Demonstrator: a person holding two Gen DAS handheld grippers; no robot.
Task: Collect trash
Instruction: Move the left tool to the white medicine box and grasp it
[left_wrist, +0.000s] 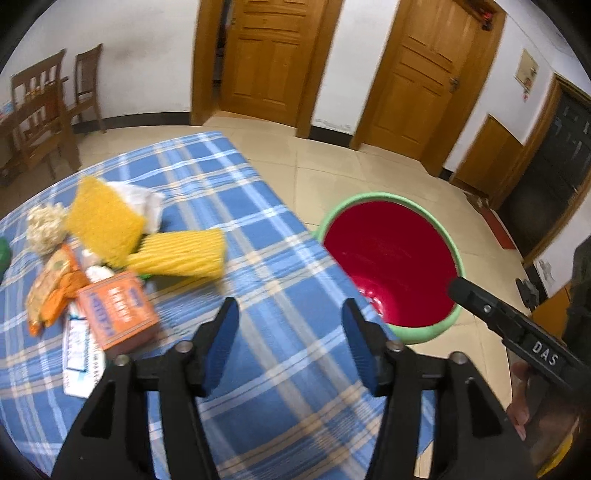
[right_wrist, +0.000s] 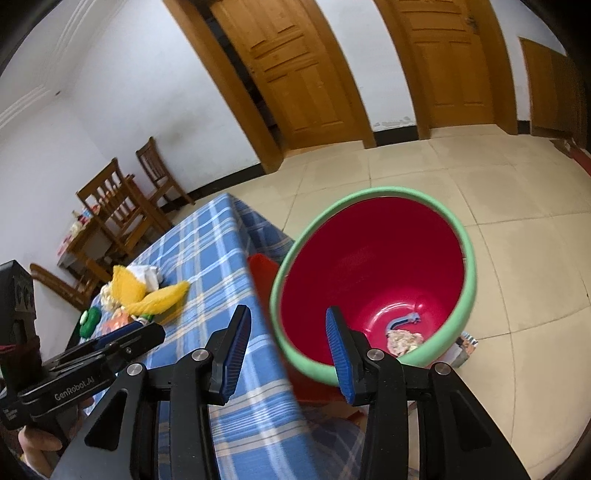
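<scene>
Black tools tilted downward, empty

Even indoor light; motion blur throughout; strong fisheye bending, dark corner vignette.

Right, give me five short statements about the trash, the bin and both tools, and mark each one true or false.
1. The red plastic bin with the green rim stands on the floor beside the table with the blue plaid cloth. True.
2. The bin is completely empty. False: a crumpled wrapper and a blue plastic piece lie at its bottom.
3. The left tool holds the orange cardboard box. False: its jaws are open and empty; the box lies on the cloth.
4. Two yellow ribbed foam pieces lie on the table. True.
5. The right tool grips a wrapper. False: nothing is between its jaws.
</scene>
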